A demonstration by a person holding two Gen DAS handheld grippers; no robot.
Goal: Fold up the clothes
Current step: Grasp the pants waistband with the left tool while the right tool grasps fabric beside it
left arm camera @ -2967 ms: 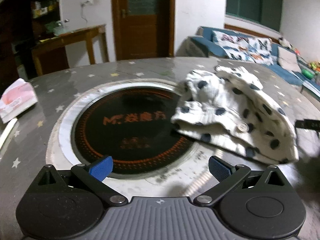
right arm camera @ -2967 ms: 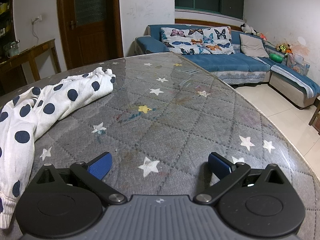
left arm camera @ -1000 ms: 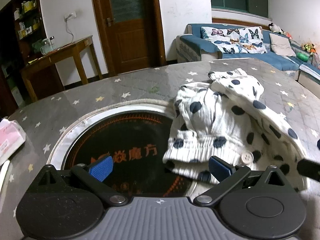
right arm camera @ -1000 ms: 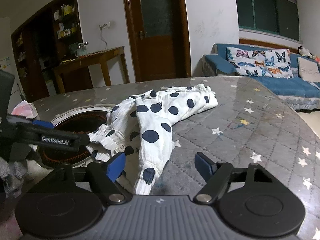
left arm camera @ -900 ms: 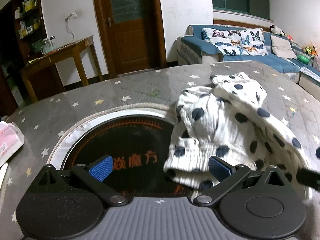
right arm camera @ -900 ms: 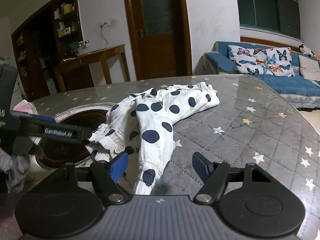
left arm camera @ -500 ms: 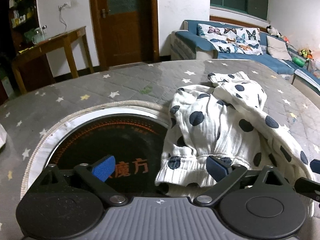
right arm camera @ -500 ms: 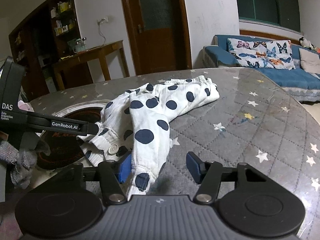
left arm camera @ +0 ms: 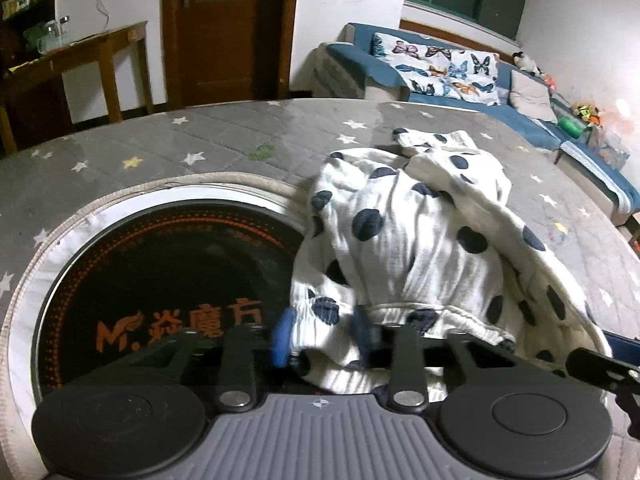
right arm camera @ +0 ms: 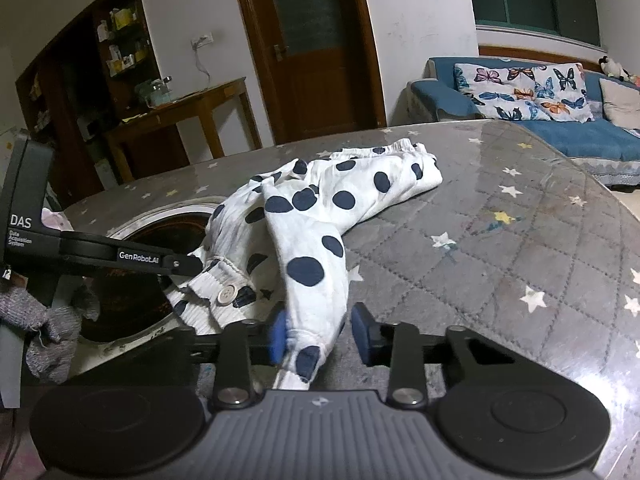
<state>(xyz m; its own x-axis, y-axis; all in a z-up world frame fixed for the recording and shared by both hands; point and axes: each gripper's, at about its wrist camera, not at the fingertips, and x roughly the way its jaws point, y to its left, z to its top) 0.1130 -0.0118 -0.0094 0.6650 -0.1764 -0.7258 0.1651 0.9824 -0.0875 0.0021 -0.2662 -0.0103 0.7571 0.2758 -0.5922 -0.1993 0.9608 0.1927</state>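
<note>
White trousers with dark blue dots (left arm camera: 420,240) lie crumpled on the grey star-patterned table, partly over the black round cooktop (left arm camera: 160,280). My left gripper (left arm camera: 326,334) has its jaws narrowed around the waistband edge near the cooktop rim. In the right wrist view the trousers (right arm camera: 320,216) stretch away from me; my right gripper (right arm camera: 318,336) has its jaws closed in around a leg cuff, with a small gap on the right pad side. The left gripper's arm (right arm camera: 120,256) shows at the left of that view.
The table (right arm camera: 500,260) is round with a quilted grey cover. A pink tissue pack (right arm camera: 56,218) lies at its far left. A blue sofa (right arm camera: 540,120), a wooden side table (right arm camera: 180,120) and a brown door (left arm camera: 228,32) stand beyond.
Both grippers have moved forward onto the trousers and their jaws have closed in: the left around the waistband, the right around the leg cuff.
</note>
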